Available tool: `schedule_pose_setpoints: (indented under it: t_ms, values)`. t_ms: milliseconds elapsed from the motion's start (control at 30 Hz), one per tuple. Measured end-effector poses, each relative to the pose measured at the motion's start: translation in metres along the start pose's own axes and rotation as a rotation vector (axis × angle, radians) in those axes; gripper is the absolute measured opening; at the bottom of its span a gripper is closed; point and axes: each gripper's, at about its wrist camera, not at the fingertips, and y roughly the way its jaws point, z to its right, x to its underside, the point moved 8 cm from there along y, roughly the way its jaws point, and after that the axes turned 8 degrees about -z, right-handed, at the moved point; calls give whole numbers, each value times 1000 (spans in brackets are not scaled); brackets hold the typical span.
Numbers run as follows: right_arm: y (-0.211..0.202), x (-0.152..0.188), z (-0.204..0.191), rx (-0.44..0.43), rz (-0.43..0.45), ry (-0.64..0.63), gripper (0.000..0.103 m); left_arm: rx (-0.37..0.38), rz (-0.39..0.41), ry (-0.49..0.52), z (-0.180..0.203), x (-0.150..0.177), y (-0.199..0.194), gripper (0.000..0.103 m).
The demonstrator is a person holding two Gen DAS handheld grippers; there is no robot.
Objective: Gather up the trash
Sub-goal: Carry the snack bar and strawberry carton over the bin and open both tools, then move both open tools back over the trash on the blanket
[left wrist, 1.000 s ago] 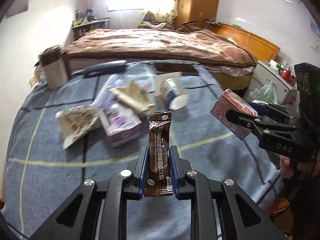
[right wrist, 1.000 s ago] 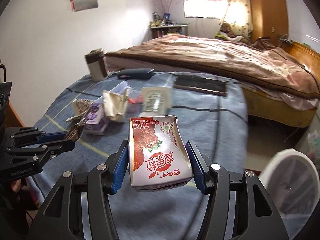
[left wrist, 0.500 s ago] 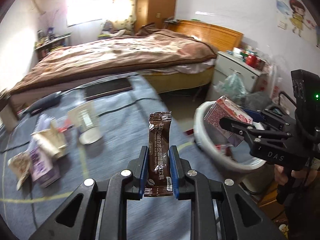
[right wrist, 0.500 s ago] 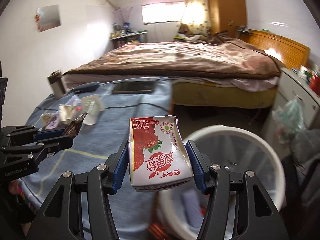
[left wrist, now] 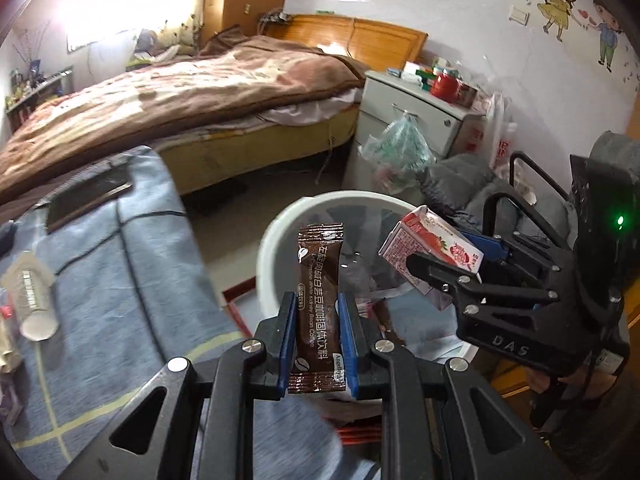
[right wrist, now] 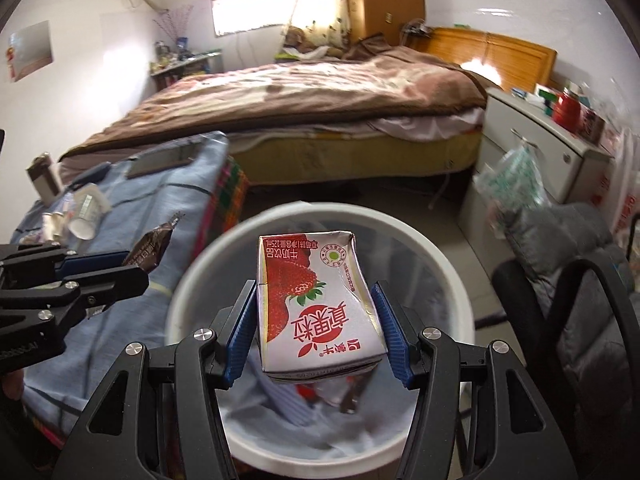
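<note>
Both handheld grippers, the left gripper (left wrist: 318, 322) and the right gripper (right wrist: 318, 328), are built of matte black angular frames with triangular cut-outs, silver screw heads and ribbed blue pads. The right one carries white "DAS" lettering and a lit green lamp.

bed (right wrist: 320, 96), brown blanket | white cabinet (right wrist: 536, 140) | wall stickers (left wrist: 576, 12) | wardrobe (right wrist: 384, 0)
</note>
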Motion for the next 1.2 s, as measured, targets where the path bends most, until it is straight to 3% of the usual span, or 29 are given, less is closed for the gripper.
schedule_pose_setpoints:
  t_ms: [300, 433, 800, 1200]
  values:
    - [15, 15, 22, 33, -56, 31, 60, 27, -70, 2, 19, -1, 33, 23]
    - [17, 17, 26, 41, -67, 47, 61, 25, -70, -8, 18, 0, 33, 55]
    - [11, 12, 17, 41, -35, 41, 62, 6, -28, -40, -2, 2, 13, 63]
    - [0, -3, -27, -12, 30, 4, 62, -93, 45, -177, -77, 25, -35, 63]
